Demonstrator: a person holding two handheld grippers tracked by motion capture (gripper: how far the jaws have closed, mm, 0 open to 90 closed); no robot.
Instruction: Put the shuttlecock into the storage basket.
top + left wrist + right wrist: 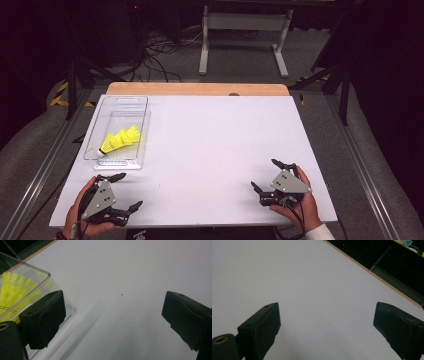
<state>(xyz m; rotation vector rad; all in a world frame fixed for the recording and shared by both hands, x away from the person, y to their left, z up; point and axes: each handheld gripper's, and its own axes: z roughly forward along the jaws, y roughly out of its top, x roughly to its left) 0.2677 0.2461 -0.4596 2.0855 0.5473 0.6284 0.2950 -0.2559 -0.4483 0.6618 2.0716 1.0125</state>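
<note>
A clear plastic box (141,109) stands at the table's left, holding yellow shuttlecocks (120,139) with white cork tips. My left gripper (129,191) rests open near the front left corner, just below the box. In the left gripper view the box corner (47,275) and a yellow shuttlecock skirt (15,290) lie behind the left jaw, and the gripper (113,315) has bare table between its jaws. At the front right my right gripper (266,174) is held open over the white surface. The right gripper view has that gripper (327,322) with nothing between the jaws.
The white table top (215,145) has a wooden strip (197,89) along its far edge. Behind the table are a white frame stand (245,30), cables on the floor (155,55) and dark tripod legs (75,75). Metal rails (45,165) run along both sides.
</note>
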